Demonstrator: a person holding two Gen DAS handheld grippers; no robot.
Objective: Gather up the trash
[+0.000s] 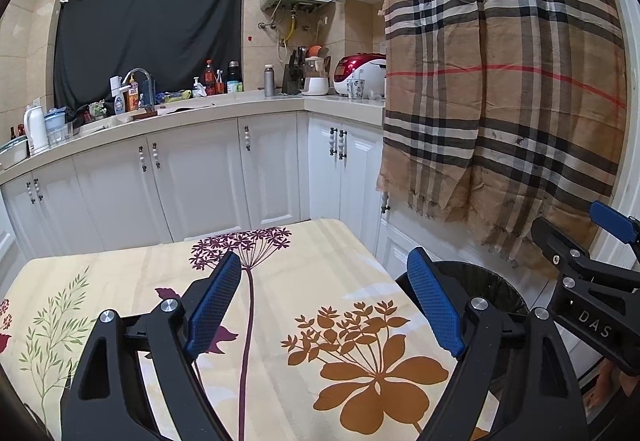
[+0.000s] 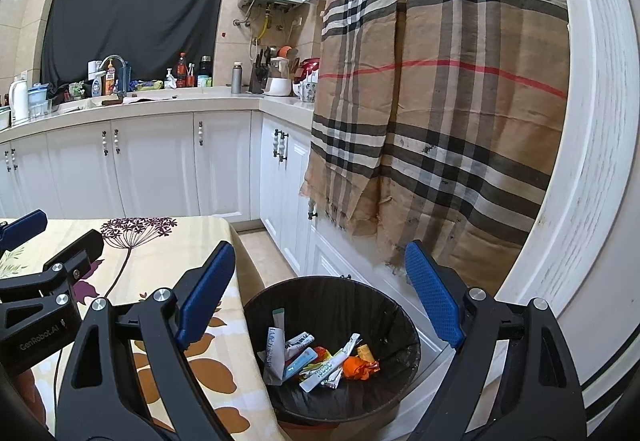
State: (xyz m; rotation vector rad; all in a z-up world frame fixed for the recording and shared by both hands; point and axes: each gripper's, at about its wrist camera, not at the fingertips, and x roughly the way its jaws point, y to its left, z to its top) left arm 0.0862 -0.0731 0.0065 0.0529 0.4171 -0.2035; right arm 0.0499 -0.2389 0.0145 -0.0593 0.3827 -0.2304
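A black trash bin [image 2: 404,325] stands on the floor at the table's right side. It holds several wrappers and packets [image 2: 316,359], among them an orange crumpled one [image 2: 354,365]. My right gripper [image 2: 320,301] is open and empty above the bin. My left gripper [image 1: 324,305] is open and empty above the floral tablecloth [image 1: 280,281]. The bin's rim [image 1: 492,273] shows in the left wrist view, behind the right finger. The right gripper [image 1: 592,281] shows there at the right edge; the left gripper [image 2: 44,273] shows in the right wrist view at the left edge.
White kitchen cabinets [image 1: 200,177] and a cluttered counter [image 1: 224,97] stand behind the table. A plaid cloth [image 2: 440,101] hangs over the cabinets right of the bin. A strip of floor [image 2: 264,253] lies between table and cabinets.
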